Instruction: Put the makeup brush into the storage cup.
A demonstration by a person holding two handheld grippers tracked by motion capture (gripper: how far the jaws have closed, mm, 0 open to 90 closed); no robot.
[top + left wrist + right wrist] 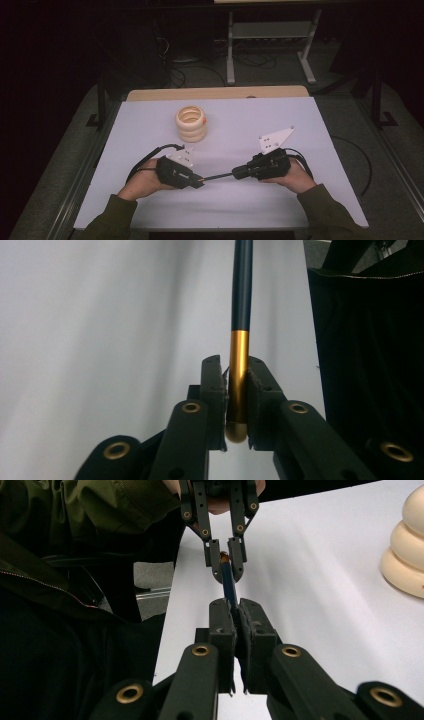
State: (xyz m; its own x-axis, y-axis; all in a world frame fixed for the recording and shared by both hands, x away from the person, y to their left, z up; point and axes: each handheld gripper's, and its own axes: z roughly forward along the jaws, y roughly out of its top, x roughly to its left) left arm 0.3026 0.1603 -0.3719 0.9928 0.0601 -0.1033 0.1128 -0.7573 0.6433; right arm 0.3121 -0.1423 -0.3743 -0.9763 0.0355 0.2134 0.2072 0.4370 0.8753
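Note:
A slim pen [217,176] with a dark blue barrel [242,290] and a gold end hangs level just above the white table [300,200], spanning the two grippers. My left gripper [200,180] is shut on the gold end, whose rounded tip sits between the pads [234,367]. My right gripper [235,174] is shut on the dark barrel [228,582] from the opposite side, its jaws [237,607] pressed together around it. In the right gripper view the left gripper [227,572] faces me, clamped on the pen's far end.
A cream ribbed ring-shaped holder [191,123] stands upright toward the back left of the table, also at the right edge of the right gripper view [407,545]. A person's olive sleeves [107,220] come in at the front edge. A metal stand [270,45] is on the floor beyond.

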